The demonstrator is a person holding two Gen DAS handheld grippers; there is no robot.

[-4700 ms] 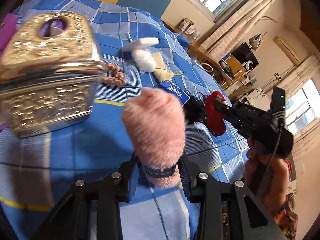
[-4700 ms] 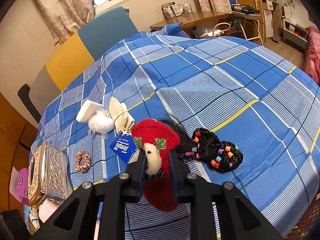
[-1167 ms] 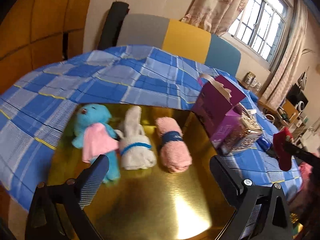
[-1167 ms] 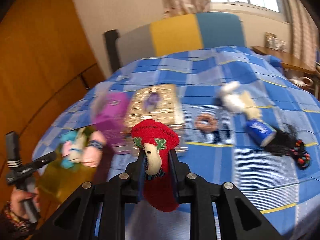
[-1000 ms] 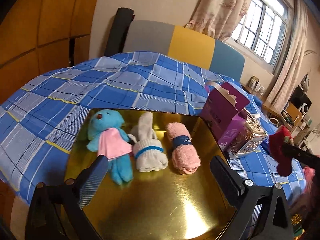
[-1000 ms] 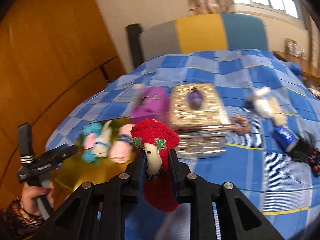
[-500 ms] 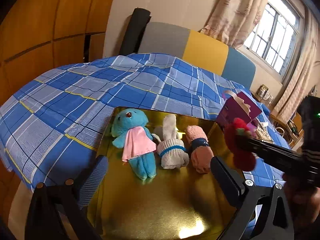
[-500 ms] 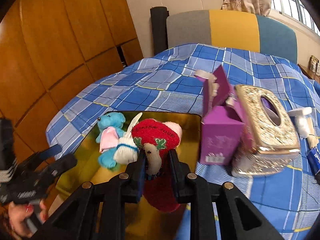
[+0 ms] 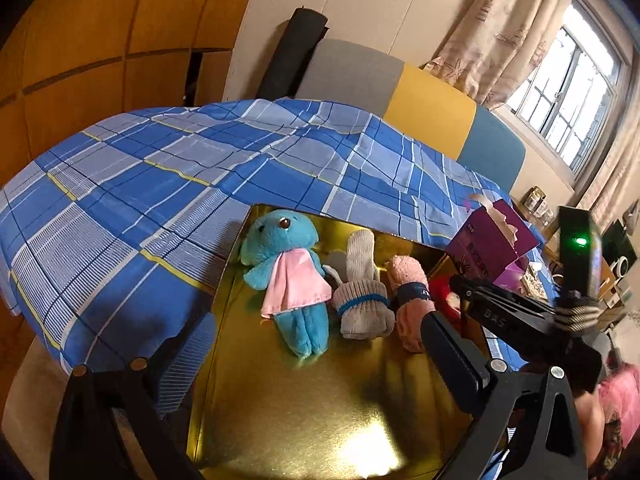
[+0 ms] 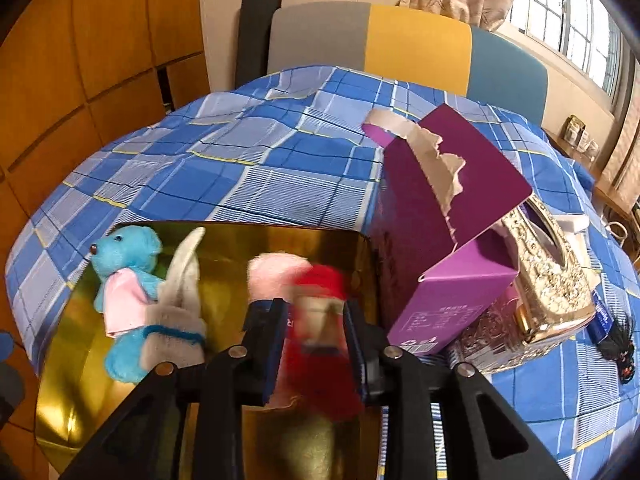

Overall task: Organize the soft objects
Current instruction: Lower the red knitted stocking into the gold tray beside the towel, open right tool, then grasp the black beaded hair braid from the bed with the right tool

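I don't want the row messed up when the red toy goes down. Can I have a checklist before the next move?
1. Red toy above the gold tray: ok.
2. Bare tray beside the pink roll, on the purple box side: ok.
3. Right gripper firmly shut on the toy: cannot tell, the toy is blurred.
4. Left gripper open, empty, clear of the drop spot: ok.
5. Blue plush and grey sock toy lying in line: ok.
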